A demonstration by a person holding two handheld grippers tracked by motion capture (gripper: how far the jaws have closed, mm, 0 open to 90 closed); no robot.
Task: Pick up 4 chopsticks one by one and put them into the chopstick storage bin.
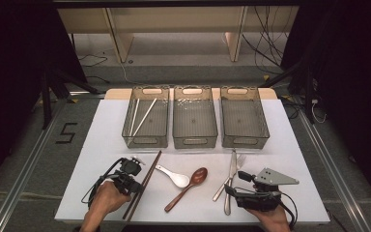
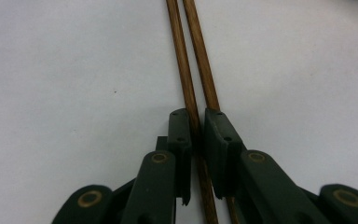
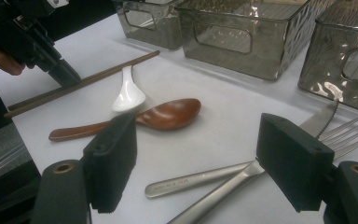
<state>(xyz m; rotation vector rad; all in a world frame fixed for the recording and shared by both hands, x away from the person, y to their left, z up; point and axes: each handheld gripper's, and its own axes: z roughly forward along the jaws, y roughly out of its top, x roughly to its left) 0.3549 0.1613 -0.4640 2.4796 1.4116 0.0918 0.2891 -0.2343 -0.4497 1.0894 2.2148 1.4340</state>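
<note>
Left claw pinching one brown chopstick of the pair on the white surface

The surface [image 1: 290,159] carries three bins at twelve o'clock; the brown chopsticks [image 1: 142,186] lie at seven o'clock. Best to lift level, towards the left bin [image 1: 162,118] that holds pale chopsticks. The left claw [image 2: 196,135] points down, clenched on one stick, its twin just outside; the right claw [image 3: 209,158] rests released over knife and fork [image 3: 349,133].

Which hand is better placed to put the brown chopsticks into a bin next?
Left. The left gripper already has its jaws pinching a brown chopstick, while the right gripper sits open over the knife and fork.
</note>
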